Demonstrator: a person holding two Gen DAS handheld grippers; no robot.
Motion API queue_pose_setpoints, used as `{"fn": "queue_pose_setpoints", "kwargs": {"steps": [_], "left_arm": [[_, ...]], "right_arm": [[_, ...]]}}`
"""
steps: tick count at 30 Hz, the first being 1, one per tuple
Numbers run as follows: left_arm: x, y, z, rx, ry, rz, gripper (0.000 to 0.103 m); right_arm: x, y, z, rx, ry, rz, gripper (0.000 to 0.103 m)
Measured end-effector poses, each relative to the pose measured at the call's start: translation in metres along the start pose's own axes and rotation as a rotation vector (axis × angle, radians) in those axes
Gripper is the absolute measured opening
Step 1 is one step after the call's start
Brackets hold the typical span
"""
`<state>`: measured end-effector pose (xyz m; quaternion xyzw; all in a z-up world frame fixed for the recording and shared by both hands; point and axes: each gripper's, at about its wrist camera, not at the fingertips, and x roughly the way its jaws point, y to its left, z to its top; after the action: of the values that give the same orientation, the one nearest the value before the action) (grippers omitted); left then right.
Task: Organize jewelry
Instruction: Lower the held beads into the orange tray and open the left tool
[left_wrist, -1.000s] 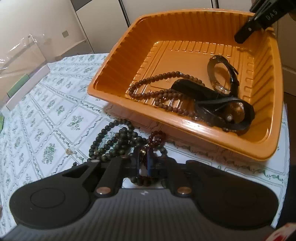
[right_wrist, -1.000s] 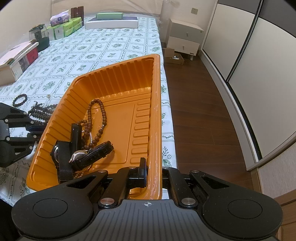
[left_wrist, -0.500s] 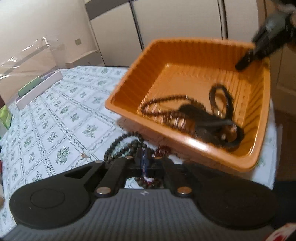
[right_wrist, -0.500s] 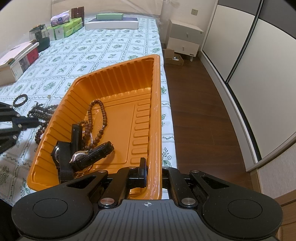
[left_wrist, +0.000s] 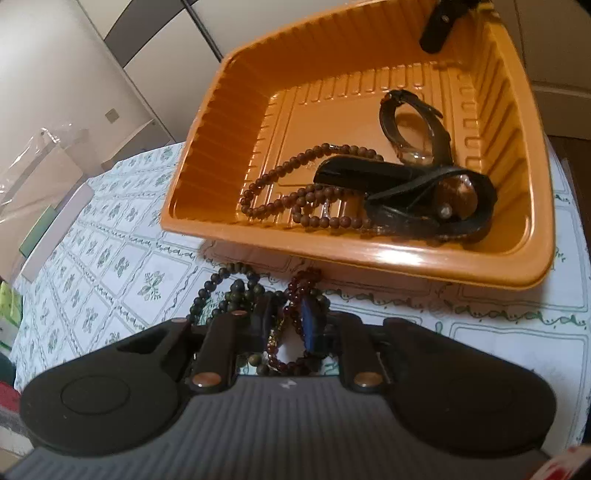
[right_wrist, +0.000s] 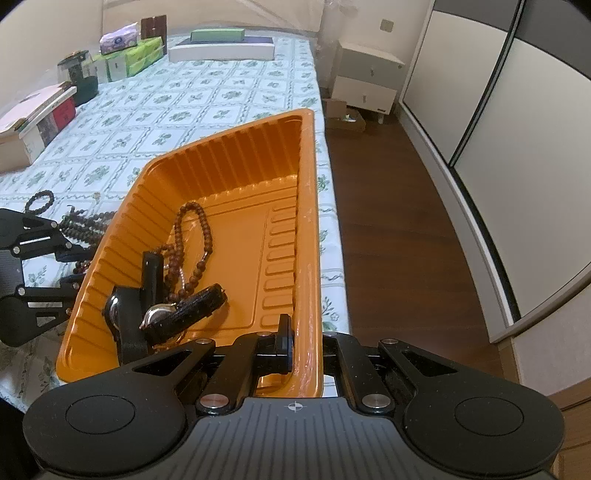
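Orange tray (left_wrist: 207, 155) at the tablecloth's (left_wrist: 110, 258) edge, one rim pinched between the closed fingers of the right gripper (right_wrist: 301, 341). Inside, toward the tray's near wall: brown bead necklace (left_wrist: 295, 192), two black-strapped watches (left_wrist: 424, 192). Left gripper (left_wrist: 286, 319) low over the cloth just outside that wall, fingers narrowed around a dark red bead bracelet (left_wrist: 295, 295). Green-black bead strand (left_wrist: 229, 295) heaped beside it, touching the left finger.
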<state>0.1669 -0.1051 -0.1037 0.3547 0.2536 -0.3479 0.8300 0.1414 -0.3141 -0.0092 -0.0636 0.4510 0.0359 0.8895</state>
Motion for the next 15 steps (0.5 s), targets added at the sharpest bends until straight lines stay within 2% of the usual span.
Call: {"fn": "queue_pose_setpoints", "kwargs": {"steps": [5,6,11,15], "left_arm": [[0.007,0.009,0.002,-0.044,0.019,-0.022,0.013],[0.007,0.011,0.002,-0.056,0.029,-0.029,0.007],[-0.004,0.014,-0.006,-0.083,0.045,0.006,0.004],[-0.027,0.030,-0.017,-0.189,0.019,0.037,0.004]], "right_arm": [[0.000,-0.001,0.002,0.006,0.000,-0.009,0.004],[0.001,0.000,0.002,0.006,0.001,-0.011,0.004],[0.001,0.004,0.002,0.003,-0.004,-0.018,0.004],[0.001,0.005,0.002,0.002,-0.008,-0.021,0.004]]}}
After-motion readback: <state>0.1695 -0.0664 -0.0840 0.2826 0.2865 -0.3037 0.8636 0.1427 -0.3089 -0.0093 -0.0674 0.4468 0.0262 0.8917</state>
